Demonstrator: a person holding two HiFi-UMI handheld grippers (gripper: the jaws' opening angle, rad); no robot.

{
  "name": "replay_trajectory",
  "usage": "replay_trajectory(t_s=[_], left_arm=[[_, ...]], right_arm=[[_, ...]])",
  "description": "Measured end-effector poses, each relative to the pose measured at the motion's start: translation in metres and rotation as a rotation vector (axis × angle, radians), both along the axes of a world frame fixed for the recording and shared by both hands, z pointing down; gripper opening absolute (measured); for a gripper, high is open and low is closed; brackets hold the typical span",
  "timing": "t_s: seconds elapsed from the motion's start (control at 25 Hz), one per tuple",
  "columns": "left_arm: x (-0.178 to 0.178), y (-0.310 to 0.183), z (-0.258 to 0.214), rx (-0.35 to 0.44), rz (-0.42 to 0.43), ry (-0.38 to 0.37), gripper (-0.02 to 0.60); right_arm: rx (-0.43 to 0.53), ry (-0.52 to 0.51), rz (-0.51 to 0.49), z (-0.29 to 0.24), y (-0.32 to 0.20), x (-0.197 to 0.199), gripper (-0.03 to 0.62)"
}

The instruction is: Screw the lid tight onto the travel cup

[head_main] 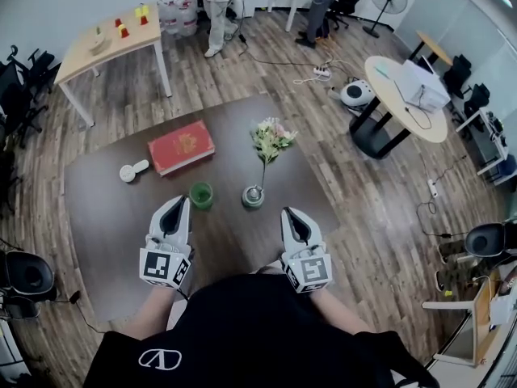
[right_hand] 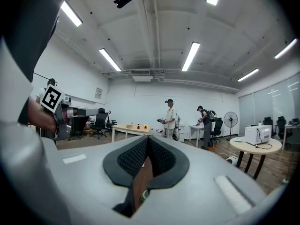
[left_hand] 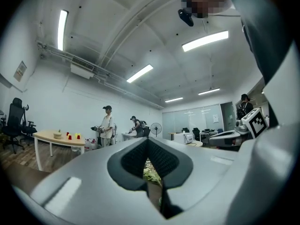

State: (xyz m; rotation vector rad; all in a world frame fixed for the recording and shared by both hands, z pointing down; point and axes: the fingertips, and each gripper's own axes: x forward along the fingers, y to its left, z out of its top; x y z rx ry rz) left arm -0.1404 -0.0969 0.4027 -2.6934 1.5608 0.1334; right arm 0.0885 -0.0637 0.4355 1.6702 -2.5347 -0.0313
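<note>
A small green travel cup stands open-topped on the dark brown table, just ahead of my left gripper. A white round piece with a short stub, perhaps the lid, lies farther left beside a red book. Both grippers hover over the table's near edge, jaws shut and holding nothing; the right gripper is to the right of the cup. In the left gripper view the shut jaws leave a slit showing flowers. In the right gripper view, a sliver of the green cup shows through the shut jaws.
A red book lies at the table's far left. A small vase with a tall flower sprig stands right of the cup. Beyond are a wooden table, a round table, people standing and floor cables.
</note>
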Motion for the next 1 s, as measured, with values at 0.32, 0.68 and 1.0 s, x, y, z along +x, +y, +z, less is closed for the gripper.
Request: replay_trajectory(t_s=[0.32, 0.68, 1.0], left_arm=[[0.013, -0.024, -0.002, 0.043, -0.034, 0.001, 0.025], [0.021, -0.036, 0.012, 0.054, -0.008, -0.046, 0.588], [0.012, -0.068, 0.136, -0.13, 0.009, -0.17, 0.588]], right_arm=[[-0.018, -0.002, -0.068, -0.003, -0.046, 0.002, 0.006], [-0.051, 0.014, -0.133, 0.007, -0.075, -0.005, 0.377], [-0.148, 0.106, -0.17, 0.032, -0.097, -0.004, 0.601]])
